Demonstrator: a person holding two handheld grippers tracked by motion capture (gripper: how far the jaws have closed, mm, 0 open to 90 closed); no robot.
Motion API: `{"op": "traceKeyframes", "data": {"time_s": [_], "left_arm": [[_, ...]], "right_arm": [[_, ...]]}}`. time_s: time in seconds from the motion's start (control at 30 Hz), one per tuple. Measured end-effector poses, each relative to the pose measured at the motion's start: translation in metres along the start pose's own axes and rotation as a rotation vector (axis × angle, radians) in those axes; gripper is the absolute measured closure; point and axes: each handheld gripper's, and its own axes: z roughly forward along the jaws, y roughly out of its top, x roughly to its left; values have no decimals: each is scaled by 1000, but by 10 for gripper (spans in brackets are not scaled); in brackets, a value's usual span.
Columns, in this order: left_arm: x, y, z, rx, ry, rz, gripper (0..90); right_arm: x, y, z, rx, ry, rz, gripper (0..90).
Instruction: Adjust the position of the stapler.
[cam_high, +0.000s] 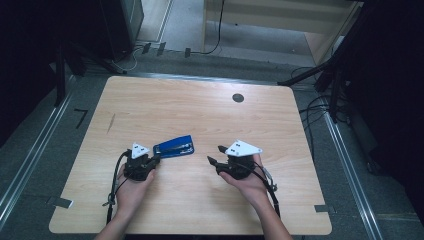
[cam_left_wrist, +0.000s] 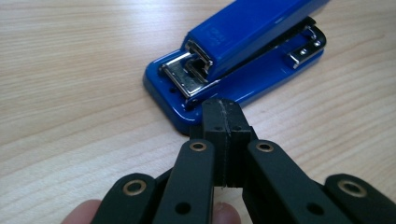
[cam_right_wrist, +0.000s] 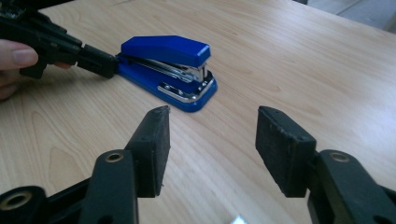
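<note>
Stapler (cam_high: 174, 147) lay mid-table, long axis nine-to-three. Your left gripper (cam_high: 156, 159), jaws closed and empty, touched its nine o'clock end; your right gripper (cam_high: 215, 154) stood half-open, empty, well off at three.

"What does the work rest on?"

"A light wood-grain counter (cam_high: 200, 115) with rounded corners and a small dark round hole (cam_high: 238, 98) near its far edge."

"And around it?"

"Grey floor (cam_high: 30, 200), with metal rails (cam_high: 30, 160) running along both sides and black cables (cam_high: 315, 107) trailing at the right. Beyond the far edge stands pale wooden furniture (cam_high: 280, 20). The room's left and right sides lie in deep shadow."
</note>
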Motion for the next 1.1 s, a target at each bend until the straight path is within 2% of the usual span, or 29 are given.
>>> {"op": "traceKeyframes", "data": {"time_s": [0.1, 0.17, 0.3, 0.37, 0.43, 0.5, 0.6, 0.67, 0.73, 0.87, 0.93, 1.1], "left_arm": [[2, -1, -3, -28, 22, 32, 900], [7, -2, -7, -40, 21, 16, 900], [22, -9, -26, -90, 10, -21, 826], [29, -12, -35, -104, 10, -25, 756], [40, -17, -44, -119, 1, -26, 643], [51, -22, -52, -128, 9, -35, 561], [70, -30, -62, -129, 24, -47, 433], [80, -33, -68, -140, 29, -64, 382], [84, -34, -70, -155, 27, -73, 362], [87, -36, -67, -152, 25, -37, 333], [86, -36, -65, -149, 24, -34, 335], [91, -35, -65, -160, 12, -78, 356]], "right_arm": [[1, 10, 14, 20, 12, -55, 496], [0, 16, 24, 35, 29, -74, 489], [-1, 25, 41, 69, 58, -102, 458], [-3, 30, 48, 71, 71, -100, 445], [-5, 36, 53, 71, 87, -90, 446], [-6, 39, 58, 82, 101, -88, 445], [-5, 43, 69, 111, 123, -108, 425], [-5, 44, 74, 120, 131, -118, 402], [-6, 46, 79, 124, 142, -125, 386], [-10, 48, 90, 147, 163, -129, 342], [-14, 50, 95, 155, 178, -126, 335], [-21, 54, 107, 173, 219, -130, 329]]}}
